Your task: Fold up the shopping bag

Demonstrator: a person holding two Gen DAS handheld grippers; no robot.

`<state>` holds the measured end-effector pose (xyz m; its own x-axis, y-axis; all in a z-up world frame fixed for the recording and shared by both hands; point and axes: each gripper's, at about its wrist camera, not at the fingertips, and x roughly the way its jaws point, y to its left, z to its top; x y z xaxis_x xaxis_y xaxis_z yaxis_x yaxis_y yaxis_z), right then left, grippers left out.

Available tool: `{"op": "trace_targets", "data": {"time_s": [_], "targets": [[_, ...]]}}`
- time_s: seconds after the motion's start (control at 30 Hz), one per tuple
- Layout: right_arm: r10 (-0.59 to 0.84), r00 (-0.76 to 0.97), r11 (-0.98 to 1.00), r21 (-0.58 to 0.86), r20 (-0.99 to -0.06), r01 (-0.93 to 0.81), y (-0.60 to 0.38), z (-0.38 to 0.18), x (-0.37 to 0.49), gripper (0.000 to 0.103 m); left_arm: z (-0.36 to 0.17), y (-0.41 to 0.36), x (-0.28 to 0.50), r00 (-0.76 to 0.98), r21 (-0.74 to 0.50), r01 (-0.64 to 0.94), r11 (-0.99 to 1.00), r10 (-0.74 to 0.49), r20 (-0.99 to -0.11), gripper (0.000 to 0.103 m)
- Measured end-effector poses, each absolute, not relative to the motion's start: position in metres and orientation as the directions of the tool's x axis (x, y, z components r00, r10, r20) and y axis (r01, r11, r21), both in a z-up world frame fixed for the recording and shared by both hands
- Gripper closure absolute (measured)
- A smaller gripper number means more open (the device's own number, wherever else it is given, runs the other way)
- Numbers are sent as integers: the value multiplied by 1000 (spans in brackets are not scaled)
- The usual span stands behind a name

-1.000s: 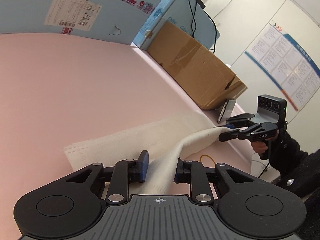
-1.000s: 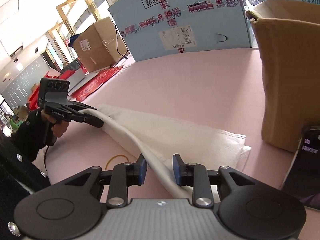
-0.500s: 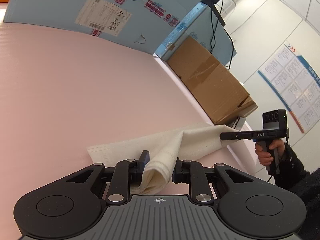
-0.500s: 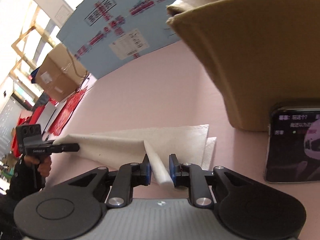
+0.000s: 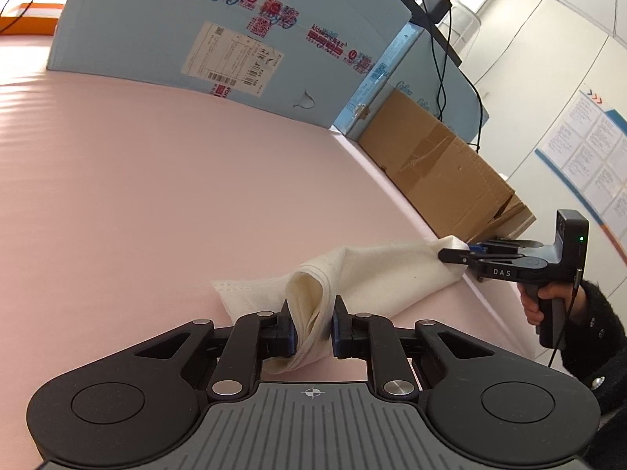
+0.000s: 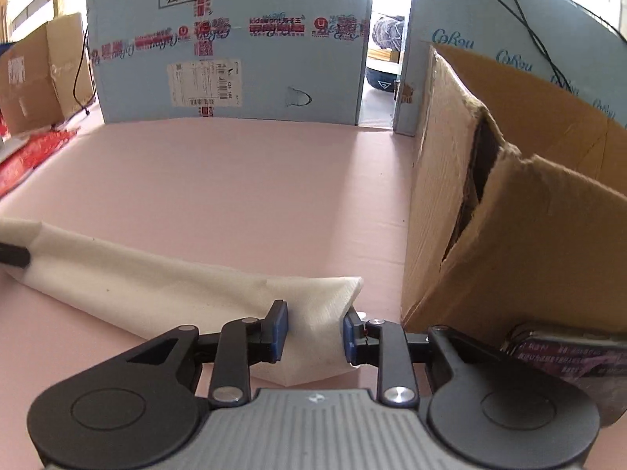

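Beside the cardboard box, right gripper jaws are opening, shopping bag corner between them. Left gripper jaws, narrowing, apparently pinch its bunched far end.

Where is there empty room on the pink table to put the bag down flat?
The widest bare stretch of table lies between the bag and the blue box. It is crowded on the right, where the brown box and the phone sit close.

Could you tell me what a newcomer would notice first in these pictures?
Probably the white shopping bag stretched across the pink table, one end bunched between the left gripper fingers, the other between the opening right gripper jaws. Next, the torn brown cardboard box at the table's right and the big blue box behind.
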<state>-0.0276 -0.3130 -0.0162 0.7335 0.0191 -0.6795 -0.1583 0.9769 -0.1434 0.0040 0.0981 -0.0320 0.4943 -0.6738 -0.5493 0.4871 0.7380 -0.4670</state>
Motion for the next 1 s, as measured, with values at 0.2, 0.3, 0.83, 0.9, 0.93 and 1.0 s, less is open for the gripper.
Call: {"op": "trace_targets", "data": {"time_s": [0.2,0.3,0.83,0.9,0.93,1.0], "targets": [[-109,814,892,-418,-570,-173,-285,-36,-45,75,-11,84,-24,700,-90,376,922,-346,-625,57],[-116,834,876,-451,-540,-170,-281,-41,-52,75,4,74,-38,821,155,195,969,-74,-566,55],[-80,864,905,-399,-498,-147,-288,-45,-53,73,-24,-78,-30,672,41,577,816,-446,-591,82],[-75,861,914,-381,-503,-143,-290,-41,-53,68,-26,-76,-30,670,23,574,819,-453,-589,82],[-77,859,918,-373,-505,-137,-292,-38,-53,62,-27,-75,-31,669,16,572,820,-456,-587,82],[-70,866,927,-353,-494,-126,-292,-29,-59,53,-29,-73,-32,671,12,572,820,-459,-583,82]]}}
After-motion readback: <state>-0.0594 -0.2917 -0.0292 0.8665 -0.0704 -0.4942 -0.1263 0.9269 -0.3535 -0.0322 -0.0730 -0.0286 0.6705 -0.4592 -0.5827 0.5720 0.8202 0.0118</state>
